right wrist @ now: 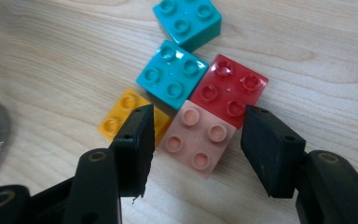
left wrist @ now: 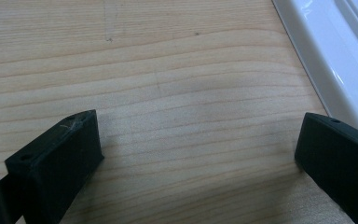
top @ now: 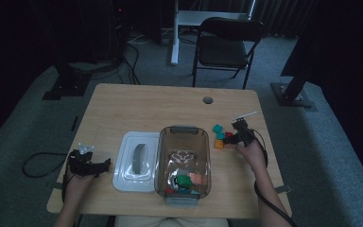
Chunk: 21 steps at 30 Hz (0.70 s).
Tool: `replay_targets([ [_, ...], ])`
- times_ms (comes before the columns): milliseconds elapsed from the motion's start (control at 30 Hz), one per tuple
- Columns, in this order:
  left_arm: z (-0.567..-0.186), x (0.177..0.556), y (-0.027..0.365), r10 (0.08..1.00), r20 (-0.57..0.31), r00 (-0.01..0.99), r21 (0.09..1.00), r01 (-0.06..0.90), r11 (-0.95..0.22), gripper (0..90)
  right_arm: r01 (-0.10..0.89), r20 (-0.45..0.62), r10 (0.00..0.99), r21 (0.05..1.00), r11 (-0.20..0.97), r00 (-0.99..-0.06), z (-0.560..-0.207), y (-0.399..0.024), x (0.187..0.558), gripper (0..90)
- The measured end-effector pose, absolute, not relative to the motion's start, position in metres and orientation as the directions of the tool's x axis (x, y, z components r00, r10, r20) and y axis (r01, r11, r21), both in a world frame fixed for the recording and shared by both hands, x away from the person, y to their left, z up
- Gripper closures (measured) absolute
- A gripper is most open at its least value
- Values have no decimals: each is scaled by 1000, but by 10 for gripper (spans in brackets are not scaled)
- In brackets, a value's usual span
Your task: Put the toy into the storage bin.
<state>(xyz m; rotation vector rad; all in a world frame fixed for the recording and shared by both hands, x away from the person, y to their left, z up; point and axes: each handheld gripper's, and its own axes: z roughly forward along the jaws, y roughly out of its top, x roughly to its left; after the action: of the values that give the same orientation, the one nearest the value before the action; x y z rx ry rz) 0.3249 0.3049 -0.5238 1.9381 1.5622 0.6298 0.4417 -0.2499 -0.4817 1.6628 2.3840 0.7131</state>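
right claw (right wrist: pixel 196 144) gaping around pink brick (right wrist: pixel 196 138), not squeezing | risk: nudging red brick (right wrist: pixel 228 88); left claw (left wrist: pixel 198 154) gaping over desk (left wrist: pixel 168 70)

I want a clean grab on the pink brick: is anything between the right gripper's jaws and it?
Nothing lies between the right gripper and the pink brick. The orange brick sits close behind one jaw, the red brick touches the pink one.
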Motion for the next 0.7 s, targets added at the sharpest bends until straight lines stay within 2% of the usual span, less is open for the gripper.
replay_targets([
  [400, -524, 325, 305, 978, 10, 208, 684, 712, -158, 9, 851, 113, 915, 425, 309, -388, -492, -258, 439, 517],
  [467, -524, 325, 305, 978, 10, 208, 684, 712, -158, 9, 848, 108, 913, 428, 314, -392, -492, -259, 438, 563],
  [700, -524, 325, 305, 978, 10, 208, 684, 712, -159, 9, 841, 106, 905, 427, 333, -412, -486, -264, 433, 584],
])
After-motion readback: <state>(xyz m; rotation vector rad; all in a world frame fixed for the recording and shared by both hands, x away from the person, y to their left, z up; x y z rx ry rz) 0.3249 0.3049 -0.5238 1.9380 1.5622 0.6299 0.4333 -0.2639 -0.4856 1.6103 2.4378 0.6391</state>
